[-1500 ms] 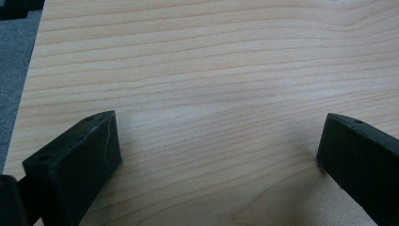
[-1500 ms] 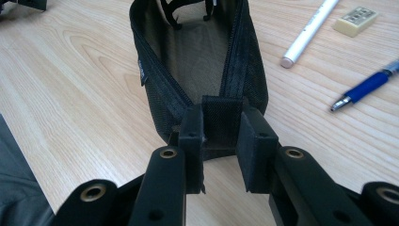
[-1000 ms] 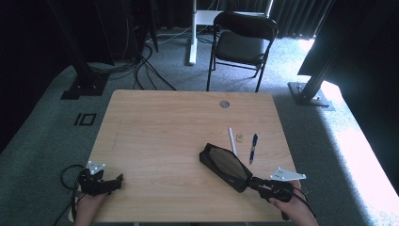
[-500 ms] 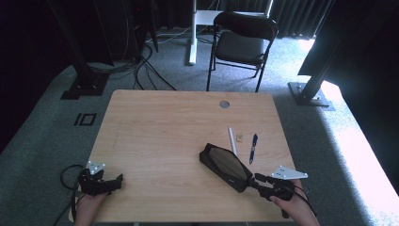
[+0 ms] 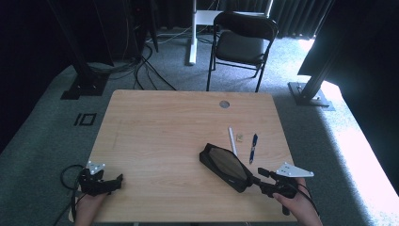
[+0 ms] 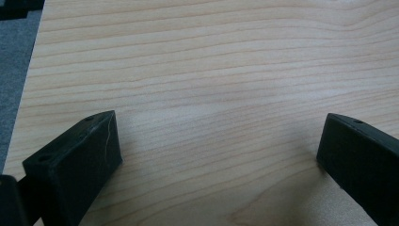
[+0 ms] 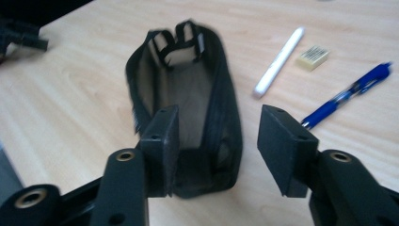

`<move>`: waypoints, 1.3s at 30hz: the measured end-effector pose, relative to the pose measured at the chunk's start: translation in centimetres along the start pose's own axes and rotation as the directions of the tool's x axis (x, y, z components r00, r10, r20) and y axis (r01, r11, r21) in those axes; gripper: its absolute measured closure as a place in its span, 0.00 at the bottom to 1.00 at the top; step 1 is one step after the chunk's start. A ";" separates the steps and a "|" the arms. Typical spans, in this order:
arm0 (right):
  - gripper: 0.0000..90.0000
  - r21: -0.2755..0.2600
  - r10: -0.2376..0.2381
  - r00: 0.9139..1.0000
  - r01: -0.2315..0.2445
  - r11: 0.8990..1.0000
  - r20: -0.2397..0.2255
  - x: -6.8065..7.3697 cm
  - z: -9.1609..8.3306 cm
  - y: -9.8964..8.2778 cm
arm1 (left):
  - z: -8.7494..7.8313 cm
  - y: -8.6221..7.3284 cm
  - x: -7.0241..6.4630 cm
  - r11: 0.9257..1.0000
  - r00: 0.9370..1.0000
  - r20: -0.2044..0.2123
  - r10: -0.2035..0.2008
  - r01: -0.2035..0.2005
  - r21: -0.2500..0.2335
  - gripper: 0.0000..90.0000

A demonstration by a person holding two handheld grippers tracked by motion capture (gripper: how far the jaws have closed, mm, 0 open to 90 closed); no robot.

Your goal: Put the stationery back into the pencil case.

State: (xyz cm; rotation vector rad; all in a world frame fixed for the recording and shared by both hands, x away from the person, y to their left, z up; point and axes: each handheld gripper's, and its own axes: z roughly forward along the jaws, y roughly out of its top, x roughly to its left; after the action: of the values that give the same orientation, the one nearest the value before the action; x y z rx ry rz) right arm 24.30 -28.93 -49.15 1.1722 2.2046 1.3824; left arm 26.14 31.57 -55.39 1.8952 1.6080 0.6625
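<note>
The right gripper is held low over the near right corner of the table, pointed left toward the near end of the black pouch. Its jaws have just been opening and stand apart; in the right gripper view the pouch lies open-topped ahead of them, its near end partly behind the left jaw, not pressed. The pouch is placed diagonally near the front edge. A white pen, an eraser and a blue pen lie just beyond it. The left gripper is rested at the near left corner, jaws wide over bare wood.
</note>
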 end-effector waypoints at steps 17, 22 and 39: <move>0.54 -0.039 0.037 0.989 -0.031 0.999 0.143 -2.7 2.0 2.0 | 0.0 0.0 0.0 1.000 1.000 0.000 0.000 0.000 0.000 0.00; 0.53 -0.026 0.052 0.972 -0.047 0.999 0.231 -3.6 3.1 2.2 | 0.0 0.0 0.0 1.000 1.000 0.000 -0.001 0.001 0.000 0.00; 0.51 0.029 0.095 0.926 -0.114 0.993 0.366 -6.1 7.8 2.4 | 0.0 0.0 0.0 1.000 1.000 0.000 -0.002 0.002 -0.001 0.00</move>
State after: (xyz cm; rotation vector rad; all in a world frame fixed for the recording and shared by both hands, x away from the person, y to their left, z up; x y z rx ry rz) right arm 34.06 -28.22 -52.11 1.4511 1.9465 1.0456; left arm 26.14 31.55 -55.40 1.8925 1.6091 0.6623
